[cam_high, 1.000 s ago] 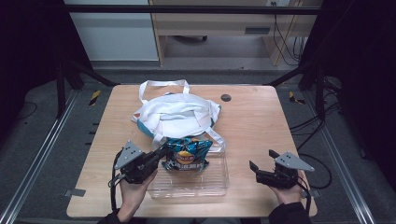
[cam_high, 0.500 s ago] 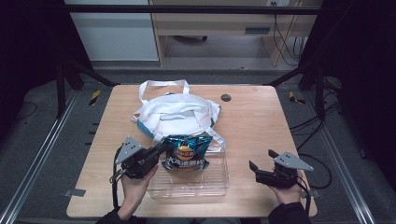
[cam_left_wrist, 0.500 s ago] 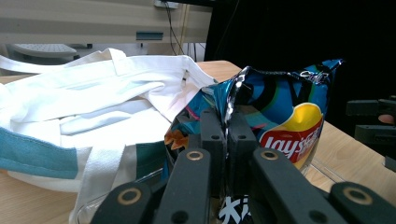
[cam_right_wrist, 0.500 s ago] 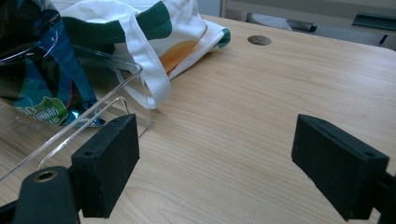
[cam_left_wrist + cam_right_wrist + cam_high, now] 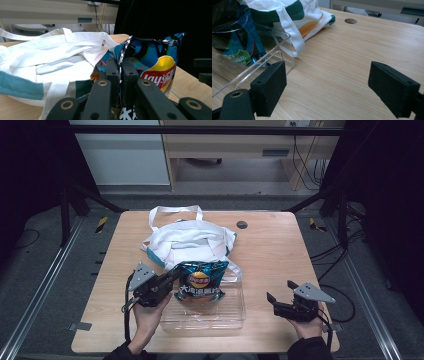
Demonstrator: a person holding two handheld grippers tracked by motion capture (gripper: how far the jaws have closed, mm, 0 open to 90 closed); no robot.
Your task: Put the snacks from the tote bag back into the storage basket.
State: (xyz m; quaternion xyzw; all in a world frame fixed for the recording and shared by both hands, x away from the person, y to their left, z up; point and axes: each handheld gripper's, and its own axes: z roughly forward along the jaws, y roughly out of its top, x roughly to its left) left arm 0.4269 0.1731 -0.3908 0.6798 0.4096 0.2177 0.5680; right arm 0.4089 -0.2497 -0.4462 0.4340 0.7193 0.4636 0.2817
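The left claw (image 5: 172, 275) is pinching the chip bag (image 5: 201, 281) by its upper-left corner, at frame centre over the clear tray (image 5: 235, 317); that thin grip risks slipping. The right claw (image 5: 280, 306) is resting apart, lower right on the desk (image 5: 270, 250).

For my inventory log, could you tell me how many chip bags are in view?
1. The chip bag is pinched by the left gripper over the clear tray; the tote bag might hide others.

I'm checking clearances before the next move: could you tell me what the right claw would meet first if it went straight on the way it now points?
Probably nothing soon: the open right claw looks along bare table. The clear tray lies just left of that line; depth is uncertain.
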